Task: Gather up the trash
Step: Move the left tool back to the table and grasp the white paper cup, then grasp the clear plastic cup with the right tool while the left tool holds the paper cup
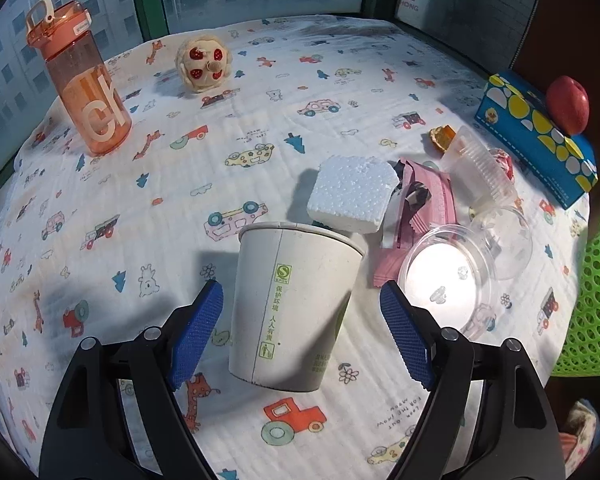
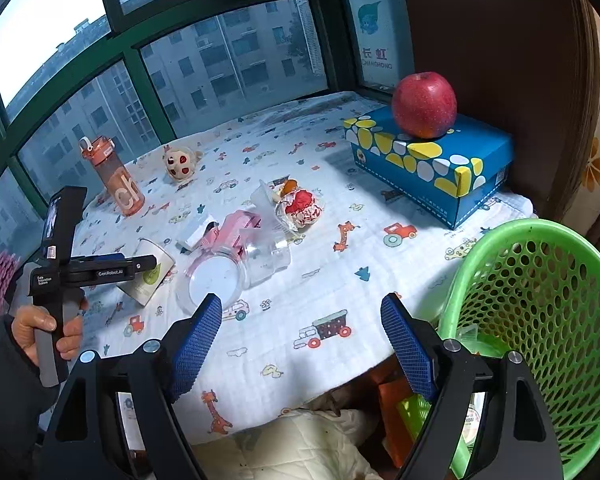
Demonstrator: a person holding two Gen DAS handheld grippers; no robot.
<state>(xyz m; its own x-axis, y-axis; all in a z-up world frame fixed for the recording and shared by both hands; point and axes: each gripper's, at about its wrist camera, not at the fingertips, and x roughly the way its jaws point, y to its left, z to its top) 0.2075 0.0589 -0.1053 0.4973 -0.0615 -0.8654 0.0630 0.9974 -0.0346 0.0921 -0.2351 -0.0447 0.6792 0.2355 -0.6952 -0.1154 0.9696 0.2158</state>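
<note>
A white paper cup (image 1: 296, 304) lies tilted on the printed tablecloth, between the open fingers of my left gripper (image 1: 302, 308), which do not touch it. Behind it lie a white foam block (image 1: 350, 194), a pink wrapper (image 1: 416, 208), a clear round jar (image 1: 460, 276), a clear plastic cup (image 1: 480, 168) and an orange peel scrap (image 1: 442, 138). My right gripper (image 2: 302, 332) is open and empty above the table's front edge, beside the green mesh basket (image 2: 540, 320). The right wrist view also shows the paper cup (image 2: 152, 272) and the jar (image 2: 220, 284).
An orange water bottle (image 1: 84, 80) and a small plush toy (image 1: 204, 62) stand at the far left. A blue shoebox (image 2: 432, 164) with a red apple (image 2: 424, 104) on it sits at the right. Windows line the far side. The left handheld gripper (image 2: 96, 272) shows in the right wrist view.
</note>
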